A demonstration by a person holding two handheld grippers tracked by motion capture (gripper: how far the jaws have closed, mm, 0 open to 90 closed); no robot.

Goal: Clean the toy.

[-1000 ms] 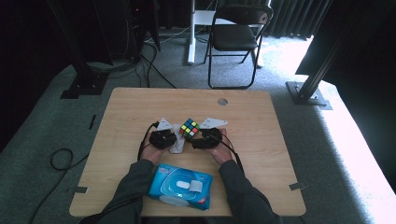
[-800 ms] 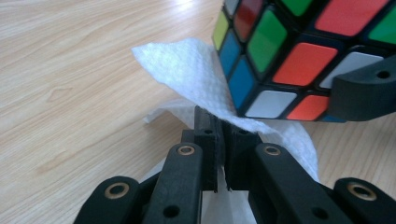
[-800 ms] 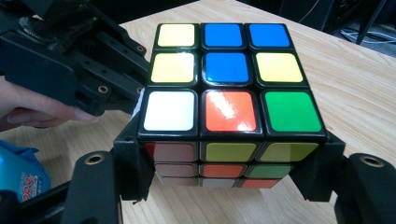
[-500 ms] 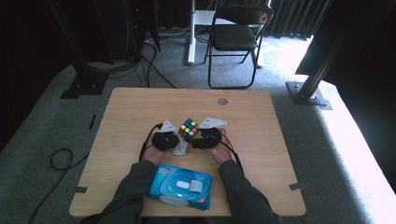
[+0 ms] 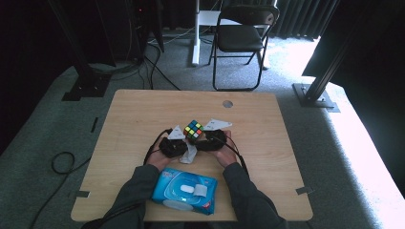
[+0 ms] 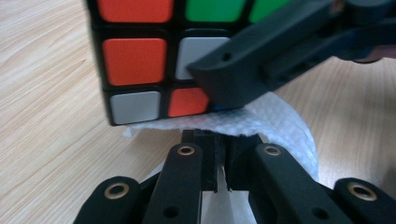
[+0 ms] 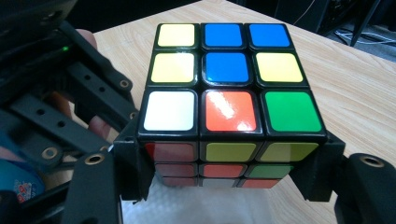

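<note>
Cube [image 7: 231, 88]: black frame; top face shows yellow, blue, blue in the far row; yellow, blue, yellow in the middle row; white, red-orange, green in the near row. In the left gripper view the cube's side carries orange, green, white and grey-white squares. Wipe [image 6: 275, 123]: white, with a fine dimpled texture. Fingers [image 6: 205, 179] of the left gripper: black, with brass-coloured rivets. Right gripper [image 7: 229, 182]: black as well. Table [image 5: 138, 114]: light wood grain. Wipes pack [image 5: 184, 191]: blue, with a white lid and a grey tab. Sleeves [image 5: 131, 193]: dark green-grey.
</note>
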